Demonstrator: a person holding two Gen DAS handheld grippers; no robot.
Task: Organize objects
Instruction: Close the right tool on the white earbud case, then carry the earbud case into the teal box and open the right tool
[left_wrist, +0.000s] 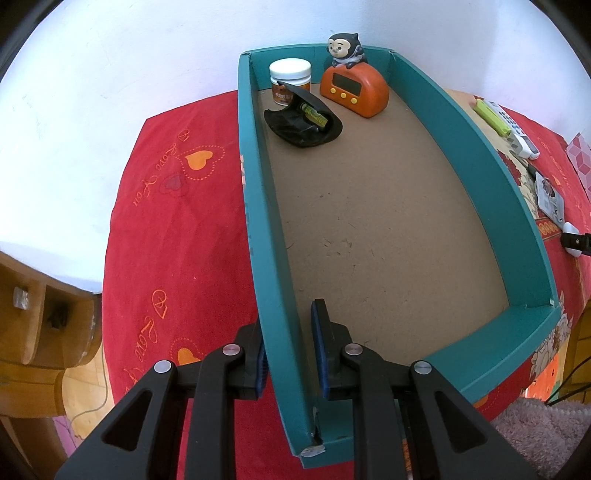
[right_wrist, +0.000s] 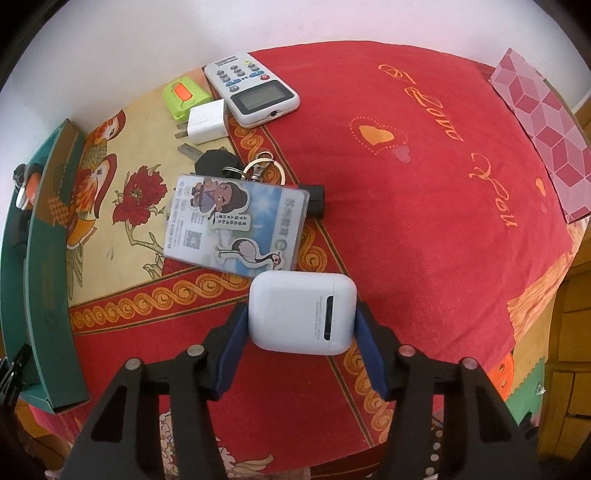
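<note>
Right claw (right_wrist: 302, 332): pads pressed against both short ends of white earbud case (right_wrist: 302, 313), case resting on red cloth (right_wrist: 424, 221) of counter, just near of card holder (right_wrist: 236, 225) with keys. Case: rigid, light, smooth and likely slippery; best gripped across flat ends, as now. Long axis across the jaws; dark slot on upper face. Left claw (left_wrist: 288, 354): closed to its narrowest, straddling left wall of teal box (left_wrist: 258, 206); timer (left_wrist: 352, 90), jar and pouch at far end.
</note>
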